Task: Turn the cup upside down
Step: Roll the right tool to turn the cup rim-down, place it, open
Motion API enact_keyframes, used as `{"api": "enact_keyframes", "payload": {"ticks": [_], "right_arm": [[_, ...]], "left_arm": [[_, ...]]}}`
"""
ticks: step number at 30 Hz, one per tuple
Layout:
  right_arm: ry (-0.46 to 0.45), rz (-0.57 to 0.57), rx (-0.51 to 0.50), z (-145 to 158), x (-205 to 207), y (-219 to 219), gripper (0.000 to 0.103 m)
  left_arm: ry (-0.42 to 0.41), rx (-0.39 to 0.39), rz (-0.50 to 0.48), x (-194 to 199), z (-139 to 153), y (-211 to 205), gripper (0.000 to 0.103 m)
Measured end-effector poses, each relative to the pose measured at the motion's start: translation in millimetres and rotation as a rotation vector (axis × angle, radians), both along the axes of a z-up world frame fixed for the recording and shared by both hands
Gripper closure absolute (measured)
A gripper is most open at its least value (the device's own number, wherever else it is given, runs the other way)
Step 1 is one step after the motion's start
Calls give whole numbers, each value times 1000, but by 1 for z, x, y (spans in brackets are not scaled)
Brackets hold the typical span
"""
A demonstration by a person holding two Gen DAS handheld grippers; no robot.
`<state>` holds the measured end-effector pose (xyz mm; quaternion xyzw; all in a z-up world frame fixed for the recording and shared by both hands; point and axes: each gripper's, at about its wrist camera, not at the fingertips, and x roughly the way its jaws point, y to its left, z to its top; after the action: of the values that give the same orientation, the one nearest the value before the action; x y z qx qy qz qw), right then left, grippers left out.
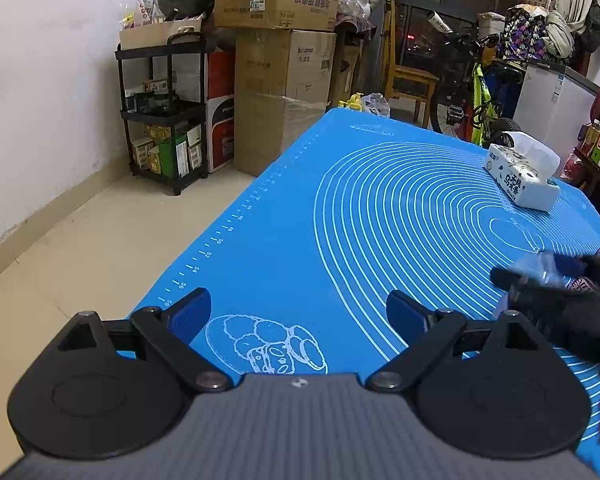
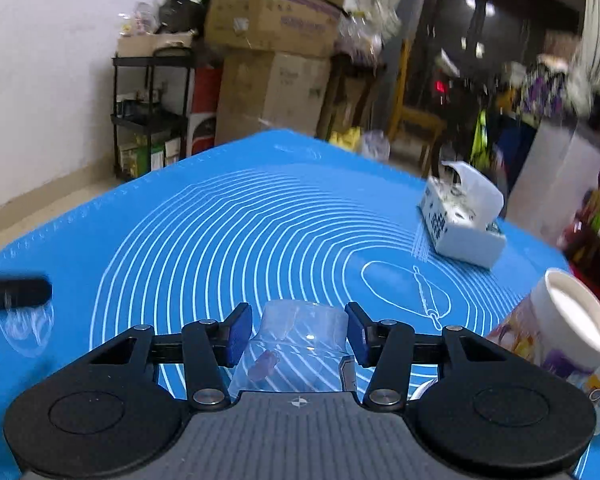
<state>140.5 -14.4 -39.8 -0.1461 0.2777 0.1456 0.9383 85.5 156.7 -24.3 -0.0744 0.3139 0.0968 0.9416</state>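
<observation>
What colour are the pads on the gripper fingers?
Dark blue, set on black arms. The pads show best in the right wrist view, either side of the clear plastic cup.

1. Cup (image 2: 300, 344): clear, glossy plastic; the mat's lines show through its wall.
2. Mat (image 1: 340, 240) covering the desk: smooth blue sheet, faint sheen, printed with white lines.
3. Right gripper (image 2: 299, 334): matt black plastic arms, shiny metal pivot pins, blue pads (image 2: 238, 334) of dull finish, ribbed grey body.
4. Left gripper (image 1: 299, 316): same matt black plastic and metal pins.
5. Tissue pack (image 1: 524, 176): glossy printed wrapper, soft white paper on top.
6. Paper cup (image 2: 560, 320): matt white inside, printed outside.
</observation>
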Motion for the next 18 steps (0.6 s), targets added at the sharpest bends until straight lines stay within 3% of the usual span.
{"api": "enact_keyframes", "payload": {"ticks": [4,18], "right_arm": [[-102,36,-48,-16,-21,1,49],[-51,21,29,-10,-47,-29,50]], "left_arm": [[2,0,-5,-1,-1,-2,9],[11,2,-43,-8,0,-21,9]]}}
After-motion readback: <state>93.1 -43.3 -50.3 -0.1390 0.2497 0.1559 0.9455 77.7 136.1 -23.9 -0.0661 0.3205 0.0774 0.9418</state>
